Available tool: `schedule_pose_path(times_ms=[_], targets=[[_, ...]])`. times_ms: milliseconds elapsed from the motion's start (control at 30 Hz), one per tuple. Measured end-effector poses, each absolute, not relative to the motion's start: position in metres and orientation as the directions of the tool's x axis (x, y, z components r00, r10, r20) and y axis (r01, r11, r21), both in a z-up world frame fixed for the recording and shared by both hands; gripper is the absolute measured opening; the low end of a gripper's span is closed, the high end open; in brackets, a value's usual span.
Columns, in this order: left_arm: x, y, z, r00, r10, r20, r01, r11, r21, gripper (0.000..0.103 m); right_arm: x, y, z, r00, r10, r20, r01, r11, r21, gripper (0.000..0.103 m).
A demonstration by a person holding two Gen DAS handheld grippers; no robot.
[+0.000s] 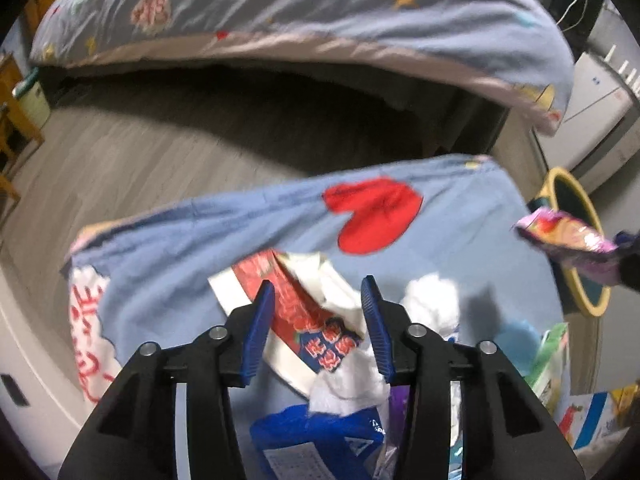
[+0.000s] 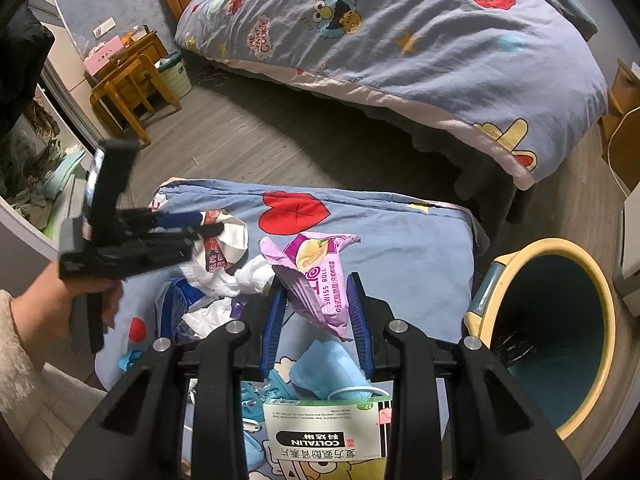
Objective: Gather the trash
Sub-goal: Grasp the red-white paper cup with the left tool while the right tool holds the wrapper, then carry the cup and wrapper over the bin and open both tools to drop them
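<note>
While the left hand-held gripper point(image 2: 208, 226) hangs with jaws parted and empty over a red-and-white wrapper point(image 1: 296, 312) and crumpled tissue point(image 2: 224, 280), the right hand-held gripper point(image 2: 316, 312) pinches a purple Swiss-roll packet point(image 2: 320, 276) above the blue cloth-covered table point(image 2: 400, 232). Just beside the table's right edge stands a yellow-rimmed bin point(image 2: 560, 320); bare floor point(image 2: 248, 136) separates table from bed point(image 2: 400, 40).

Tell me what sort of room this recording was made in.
Most likely a bedroom in a home. A bed with a cartoon-print quilt fills the far side, a wooden bedside table stands by its head, and a yellow-rimmed bin sits on the wood-look floor.
</note>
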State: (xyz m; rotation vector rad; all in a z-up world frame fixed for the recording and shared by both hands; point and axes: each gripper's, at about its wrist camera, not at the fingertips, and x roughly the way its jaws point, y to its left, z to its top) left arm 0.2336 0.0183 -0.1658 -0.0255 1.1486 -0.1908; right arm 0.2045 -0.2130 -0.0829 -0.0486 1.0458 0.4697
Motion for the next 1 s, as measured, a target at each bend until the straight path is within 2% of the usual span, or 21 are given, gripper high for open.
schedule_pose_path(times_ms=[100,167,200,233,400,633,1000], targets=[[0.236,0.017,-0.177,0.37,-0.163,-0.915,0.112,0.985,-0.13,0.045,0.205,-0.214,-0.083,0.411,0.349,-0.843,-0.396,0.901,0.18,0.03],[0.239,0.017,-0.178,0.381,-0.16,-0.911,0.095,0.986,-0.133,0.039,0.205,-0.214,-0.083,0.411,0.348,-0.843,-0.395,0.901,0.18,0.03],[0.239,0.017,-0.178,0.38,-0.168,-0.909,0.095,0.985,-0.142,0.024,0.205,-0.215,-0.082,0.411,0.35,-0.842,-0.396,0.9,0.181,0.031],[0.24,0.016,-0.178,0.377,-0.176,-0.909,0.097,0.984,-0.151,0.013,0.205,-0.215,-0.082,0.411,0.35,-0.842,-0.396,0.9,0.181,0.03],[0.235,-0.001,-0.166,0.396,-0.176,-0.901,0.157,0.98,-0.122,0.012,0.202,-0.224,-0.077,0.426,0.35,-0.834,-0.387,0.904,0.182,0.03],[0.22,-0.03,-0.111,0.539,-0.165,-0.826,0.267,0.963,-0.018,0.012,0.196,-0.246,-0.058,0.484,0.331,-0.81,-0.342,0.924,0.173,0.03],[0.183,-0.136,-0.068,0.592,-0.299,-0.749,0.478,0.878,0.027,0.012,0.179,-0.341,-0.028,0.61,0.23,-0.758,-0.137,0.973,0.186,0.031]])
